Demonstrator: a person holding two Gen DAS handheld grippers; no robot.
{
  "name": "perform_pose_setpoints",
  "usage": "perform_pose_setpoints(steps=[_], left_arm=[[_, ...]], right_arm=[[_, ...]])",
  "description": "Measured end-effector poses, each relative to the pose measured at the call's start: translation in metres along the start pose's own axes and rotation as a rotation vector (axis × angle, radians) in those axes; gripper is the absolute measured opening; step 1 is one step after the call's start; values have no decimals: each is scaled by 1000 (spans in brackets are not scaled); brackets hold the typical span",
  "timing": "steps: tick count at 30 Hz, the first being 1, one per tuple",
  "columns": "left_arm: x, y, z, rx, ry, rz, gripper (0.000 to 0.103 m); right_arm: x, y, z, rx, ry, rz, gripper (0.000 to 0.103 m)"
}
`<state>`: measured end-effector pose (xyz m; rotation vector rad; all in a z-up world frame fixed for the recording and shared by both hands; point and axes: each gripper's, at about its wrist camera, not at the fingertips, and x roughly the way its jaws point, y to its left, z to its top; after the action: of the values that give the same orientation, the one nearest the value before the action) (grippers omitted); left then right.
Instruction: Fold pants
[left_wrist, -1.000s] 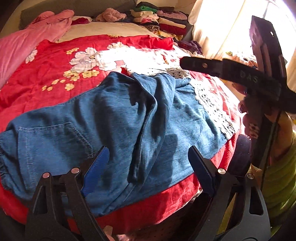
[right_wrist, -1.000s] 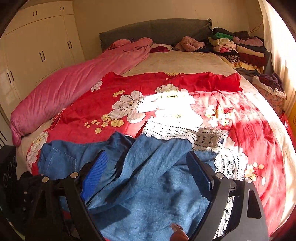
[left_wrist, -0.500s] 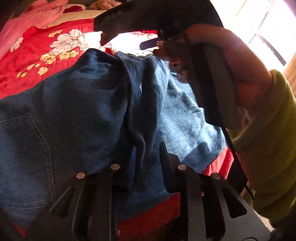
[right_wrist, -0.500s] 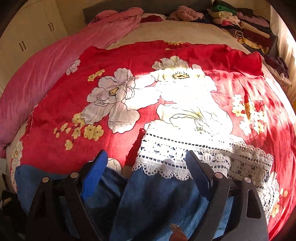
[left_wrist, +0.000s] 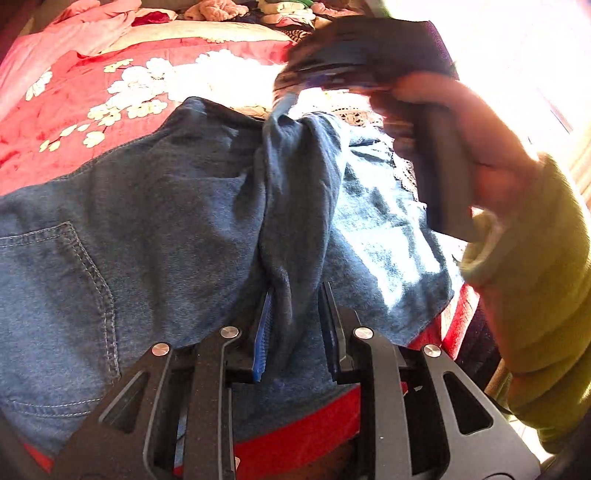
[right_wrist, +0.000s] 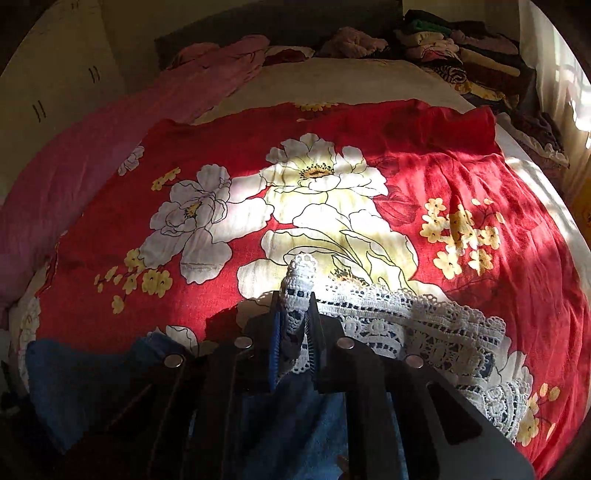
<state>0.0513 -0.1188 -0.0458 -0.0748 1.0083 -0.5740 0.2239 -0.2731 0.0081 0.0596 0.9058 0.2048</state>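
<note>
Two tools grip the denim pants (left_wrist: 159, 236), which lie spread on the red floral bedspread (right_wrist: 461, 173) of the bed. Left tool (left_wrist: 295, 325), at 6 o'clock in its own view, has its jaws closed on a raised ridge of denim near the back pocket (left_wrist: 48, 280). Right tool (right_wrist: 293, 332) has just been closing and now pinches the white lace hem (right_wrist: 424, 325) of a leg. From the left view, the right hand (left_wrist: 472, 140) appears blurred at 2 o'clock.
</note>
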Motion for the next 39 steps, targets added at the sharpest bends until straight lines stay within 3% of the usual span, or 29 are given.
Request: perform_pose_setpoints(steps=[5,11,13,14,17,25,32,38,39], left_arm=[[-3,-3,-1,20,-21,47,32],[-11,-9,-1,42,-52,116,34],[-17,-12,-2,70,-70,144,18],[-22,-17,-4,98,-84,155,4],[-32,-24,-3,155,-107,171,3],[-25,-27,-17,193,-52,151,3],[-23,-30,-23,229,-34,172,1],[-18,-37,-33,282,1,162,0],[-16,-37,-35,287,10,163,0]], right_arm=[[-60,-32,-17,69,-89,59,10],[-124,-68,-59,161,-170,97,9],[-141,-80,-79,197,-185,99,10],[-148,-86,-89,214,-187,105,10],[-163,-101,-121,274,-173,128,10],[-153,-113,-199,351,-24,92,11],[-157,-116,-204,362,-19,77,13],[-152,-114,-211,313,12,-14,11],[-156,-113,-210,306,-8,-20,16]])
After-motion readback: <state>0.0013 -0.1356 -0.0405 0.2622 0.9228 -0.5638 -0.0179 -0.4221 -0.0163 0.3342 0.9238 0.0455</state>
